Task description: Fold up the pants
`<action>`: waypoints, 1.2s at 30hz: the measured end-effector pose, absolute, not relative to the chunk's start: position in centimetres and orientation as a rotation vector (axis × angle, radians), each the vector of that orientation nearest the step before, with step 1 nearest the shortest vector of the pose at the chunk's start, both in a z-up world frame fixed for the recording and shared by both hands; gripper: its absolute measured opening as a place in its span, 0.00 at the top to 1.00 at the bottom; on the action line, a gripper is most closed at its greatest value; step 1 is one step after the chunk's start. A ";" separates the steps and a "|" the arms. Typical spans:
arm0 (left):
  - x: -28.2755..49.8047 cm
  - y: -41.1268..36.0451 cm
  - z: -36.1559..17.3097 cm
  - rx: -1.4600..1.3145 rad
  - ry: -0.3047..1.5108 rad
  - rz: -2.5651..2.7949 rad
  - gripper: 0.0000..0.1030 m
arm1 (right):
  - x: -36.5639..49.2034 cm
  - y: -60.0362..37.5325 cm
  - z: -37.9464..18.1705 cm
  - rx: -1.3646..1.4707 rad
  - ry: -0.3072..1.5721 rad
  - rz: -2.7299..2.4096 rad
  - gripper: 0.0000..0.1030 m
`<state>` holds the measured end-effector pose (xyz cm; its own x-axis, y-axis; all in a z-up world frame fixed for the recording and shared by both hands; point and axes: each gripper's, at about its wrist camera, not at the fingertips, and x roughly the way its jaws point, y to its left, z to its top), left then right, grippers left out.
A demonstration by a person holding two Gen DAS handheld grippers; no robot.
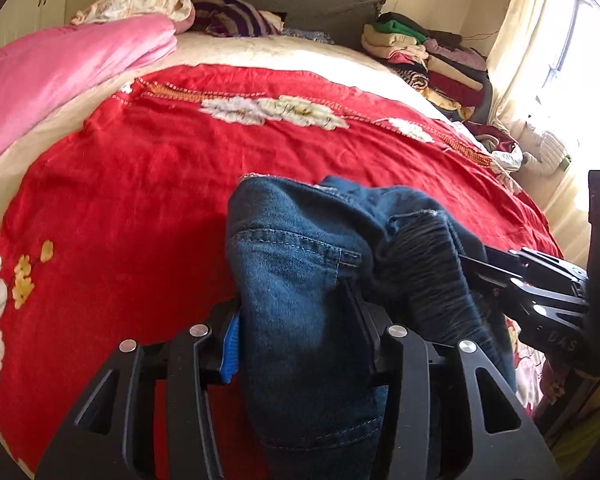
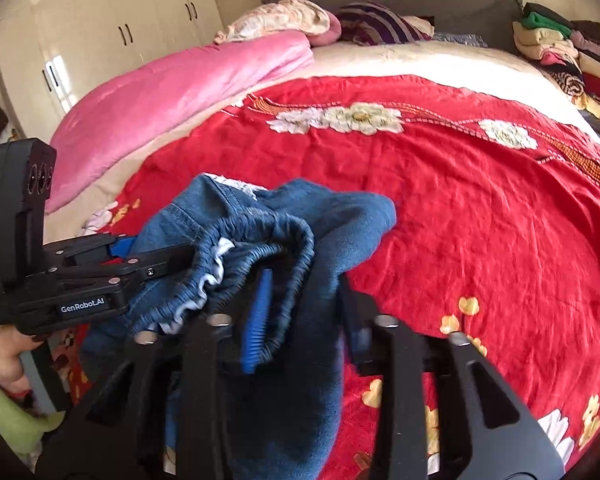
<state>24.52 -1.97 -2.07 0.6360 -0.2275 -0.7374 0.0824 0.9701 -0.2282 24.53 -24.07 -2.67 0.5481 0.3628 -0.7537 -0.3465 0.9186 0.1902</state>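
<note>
Seen at left: the left gripper (image 1: 296, 344) pinching a thick bunch of the blue jeans (image 1: 300, 264), denim packed between its fingers and hanging below. Seen at right: the right gripper (image 2: 300, 320) pinching the same jeans at the elastic waistband (image 2: 260, 232), close beside the other gripper, all held up above the red bedspread (image 2: 480, 220) ahead. Judged as only the beginning: no neat fold visible, cloth crumpled, spreading flat and all folds left to do.

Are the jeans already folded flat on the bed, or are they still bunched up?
Bunched, unfolded: the jeans hang crumpled between the left gripper and right gripper, above the red bedspread.
</note>
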 end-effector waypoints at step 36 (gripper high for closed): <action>23.5 -1.2 -2.5 -0.205 0.875 -0.157 0.13 | 24.1 -26.0 -3.3 0.014 0.933 0.264 0.11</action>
